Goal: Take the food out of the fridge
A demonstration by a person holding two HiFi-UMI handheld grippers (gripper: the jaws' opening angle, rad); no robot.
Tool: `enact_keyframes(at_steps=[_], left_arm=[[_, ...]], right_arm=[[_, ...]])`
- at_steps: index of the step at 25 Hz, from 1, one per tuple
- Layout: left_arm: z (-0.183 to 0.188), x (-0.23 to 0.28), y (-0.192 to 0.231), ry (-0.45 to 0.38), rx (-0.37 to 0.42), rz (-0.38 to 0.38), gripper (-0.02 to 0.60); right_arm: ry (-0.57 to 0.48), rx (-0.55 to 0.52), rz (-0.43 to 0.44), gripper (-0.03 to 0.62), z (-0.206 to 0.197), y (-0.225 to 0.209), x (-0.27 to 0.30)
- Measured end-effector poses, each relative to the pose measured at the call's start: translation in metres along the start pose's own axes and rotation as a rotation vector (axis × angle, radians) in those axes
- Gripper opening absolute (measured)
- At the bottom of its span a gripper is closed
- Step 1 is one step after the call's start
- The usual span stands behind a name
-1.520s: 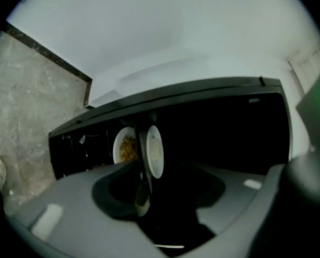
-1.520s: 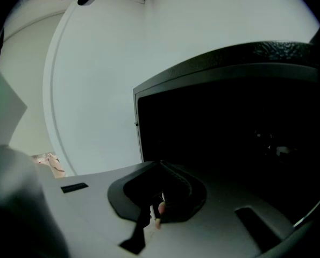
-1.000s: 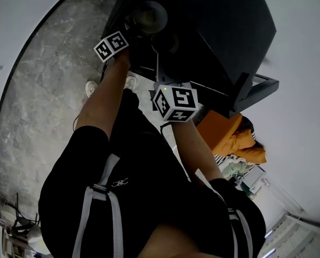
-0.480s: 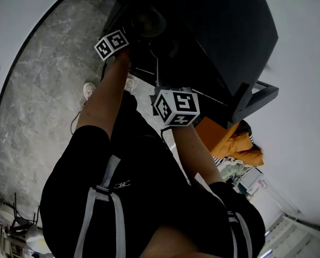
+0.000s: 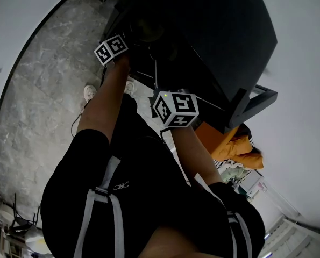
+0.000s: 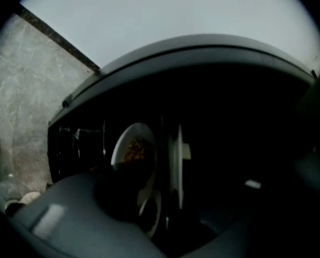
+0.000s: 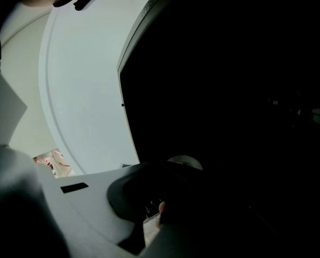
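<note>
Black fridge point(image 5: 208, 26) is open, its inside dark. All places below are given from it.

- Food: a white dish point(image 6: 132, 148) with an orange-brown heap on it sits inside the fridge, not yet out. In the left gripper view it lies toward the left of the opening.
- A second white plate point(image 6: 176, 163) is seen edge-on just beside the dish, deeper toward the middle of the fridge. A smaller white rim point(image 6: 150, 213) shows under the dish.
- Left gripper point(image 6: 165, 224): pointed into the fridge opening. Its jaws stand apart, one grey and near, the other dim at the far side. The dish shows in the gap beyond them. One dark jaw tip overlaps the dish's lower edge, and I cannot tell whether it touches. Its marker cube point(image 5: 111, 48) sits at the fridge's front edge.
- Right gripper point(image 7: 160, 211): fingers pressed together. That view is too dark to show anything between them. Its marker cube point(image 5: 176, 108) hangs just outside the fridge, lower than the left one.
- Person in black top, both forearms stretched toward the fridge.
- Grey stone floor point(image 5: 41, 90) runs in front of the fridge, with a white shoe point(image 5: 89, 91) on it near the left arm.
- Orange cloth point(image 5: 229, 141) lies beside the fridge, beyond the right arm.
</note>
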State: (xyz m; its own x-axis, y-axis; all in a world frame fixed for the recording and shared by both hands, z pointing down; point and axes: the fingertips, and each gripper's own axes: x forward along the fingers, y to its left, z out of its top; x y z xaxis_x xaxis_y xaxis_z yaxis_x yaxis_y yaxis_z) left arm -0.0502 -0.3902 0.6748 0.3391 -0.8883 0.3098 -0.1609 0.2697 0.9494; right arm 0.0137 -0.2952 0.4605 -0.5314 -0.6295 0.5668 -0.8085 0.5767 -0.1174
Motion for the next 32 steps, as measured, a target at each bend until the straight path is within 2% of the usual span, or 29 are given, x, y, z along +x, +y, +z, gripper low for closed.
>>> enact_keyframes(at_steps=[12, 15, 19, 22, 26, 32], left_arm=[[-0.001, -0.037, 0.009, 0.021, 0.005, 0.054, 0.202], [-0.001, -0.044, 0.006, 0.026, 0.019, 0.054, 0.158], [-0.001, -0.045, -0.005, 0.052, 0.047, 0.065, 0.038], [0.000, -0.045, -0.009, 0.068, 0.028, 0.085, 0.025], [-0.001, -0.050, -0.010, 0.071, -0.021, 0.057, 0.020], [-0.003, -0.060, -0.015, 0.036, -0.114, -0.065, 0.011]], right_arm=[[-0.011, 0.016, 0.015, -0.003, 0.007, 0.018, -0.001], [-0.018, 0.013, 0.013, -0.003, 0.009, 0.022, -0.004], [-0.027, 0.019, 0.006, -0.003, 0.011, 0.025, -0.007], [-0.031, 0.023, 0.001, -0.003, 0.011, 0.026, -0.010], [-0.036, 0.030, 0.000, -0.003, 0.010, 0.026, -0.014], [-0.042, 0.040, -0.004, -0.003, 0.009, 0.025, -0.017]])
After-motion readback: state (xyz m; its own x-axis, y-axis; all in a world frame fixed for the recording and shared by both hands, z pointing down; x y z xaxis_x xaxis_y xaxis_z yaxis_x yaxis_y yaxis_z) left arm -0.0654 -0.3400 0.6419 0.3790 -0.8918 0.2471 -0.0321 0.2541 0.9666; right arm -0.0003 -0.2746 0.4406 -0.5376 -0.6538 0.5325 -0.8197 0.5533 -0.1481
